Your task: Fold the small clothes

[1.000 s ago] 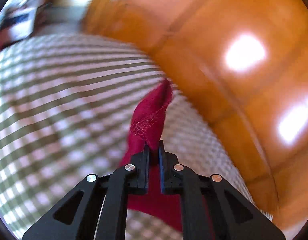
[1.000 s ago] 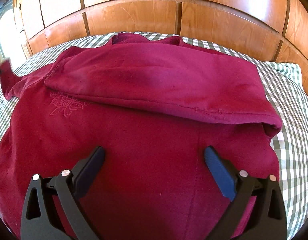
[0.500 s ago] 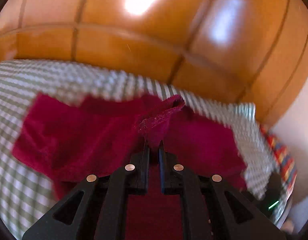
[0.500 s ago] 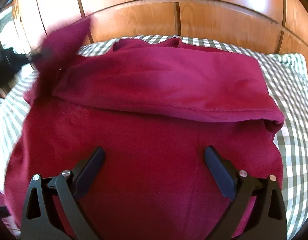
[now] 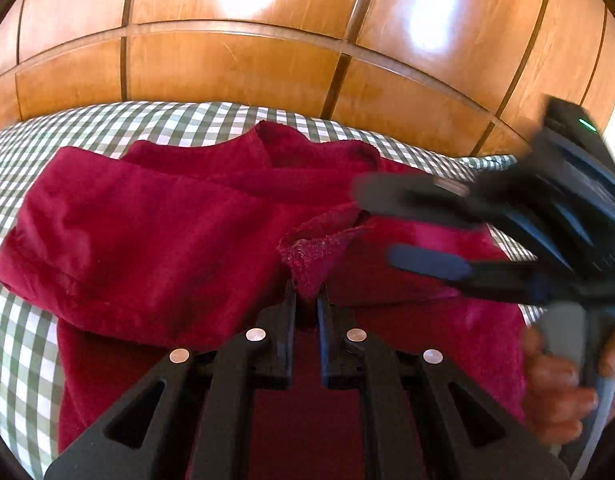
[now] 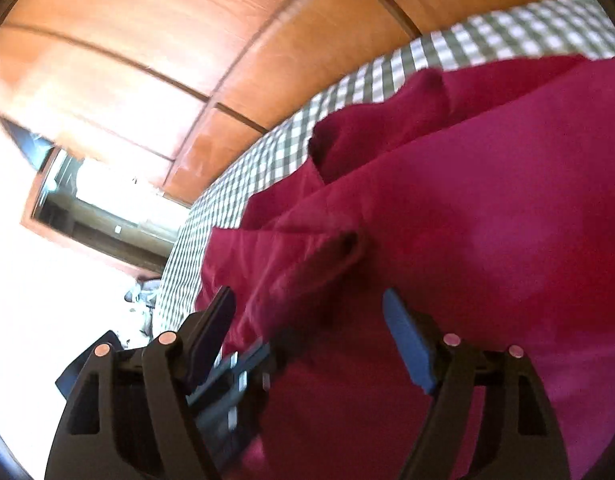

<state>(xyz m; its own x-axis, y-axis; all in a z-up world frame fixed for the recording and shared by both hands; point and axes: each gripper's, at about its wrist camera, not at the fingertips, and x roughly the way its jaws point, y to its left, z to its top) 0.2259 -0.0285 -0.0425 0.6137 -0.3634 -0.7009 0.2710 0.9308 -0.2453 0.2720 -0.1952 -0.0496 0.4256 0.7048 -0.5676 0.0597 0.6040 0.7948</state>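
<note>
A dark red garment (image 5: 155,240) lies spread on a green-and-white checked bed cover (image 5: 107,128), one sleeve folded across its body. My left gripper (image 5: 306,294) is shut on the end of the other sleeve, and its frayed cuff (image 5: 311,252) stands up just beyond the fingertips. My right gripper (image 5: 381,226) reaches in from the right, blurred, with its jaws closing on either side of that cuff. In the right wrist view the right gripper (image 6: 309,312) has red sleeve fabric (image 6: 299,272) between its pads, which stand clear of it. The left gripper's fingers (image 6: 243,364) show dark below.
Glossy wooden panels (image 5: 235,64) rise right behind the bed. A person's hand (image 5: 555,380) holds the right gripper's handle at the lower right. A bright doorway (image 6: 87,200) and the bed's left edge show in the right wrist view.
My left gripper swung the sleeve end from beside the bed to over the garment's middle. My right gripper rolled, moved towards that cuff, and its jaws narrowed.
</note>
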